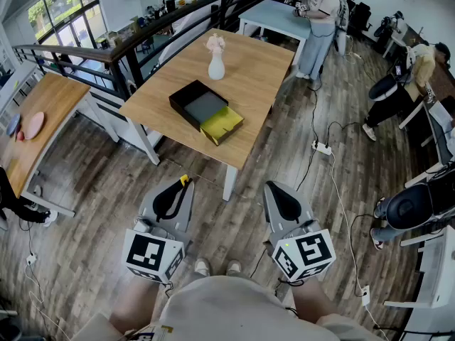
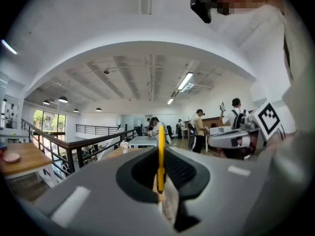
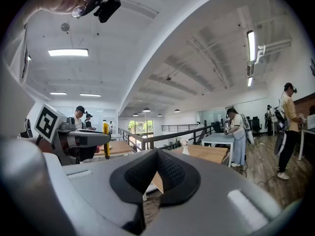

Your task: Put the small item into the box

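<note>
A thin yellow small item [image 1: 185,180] sticks up from the tip of my left gripper [image 1: 182,185], which is shut on it; in the left gripper view the yellow item [image 2: 161,154] stands on edge between the dark pads. My right gripper [image 1: 274,189] is shut with nothing in it, its pads [image 3: 170,173] meeting at the tips. Both grippers are held low near my body, well short of the wooden table [image 1: 263,69]. On that table lies an open black box [image 1: 199,104] with a yellow part [image 1: 222,125] at its near corner.
A white vase [image 1: 216,62] stands behind the box. A second wooden table [image 1: 43,112] with a pink plate [image 1: 33,125] is at the left, past a dark railing [image 1: 135,45]. A cable and power strip [image 1: 321,148] lie on the floor. People stand at the back and right.
</note>
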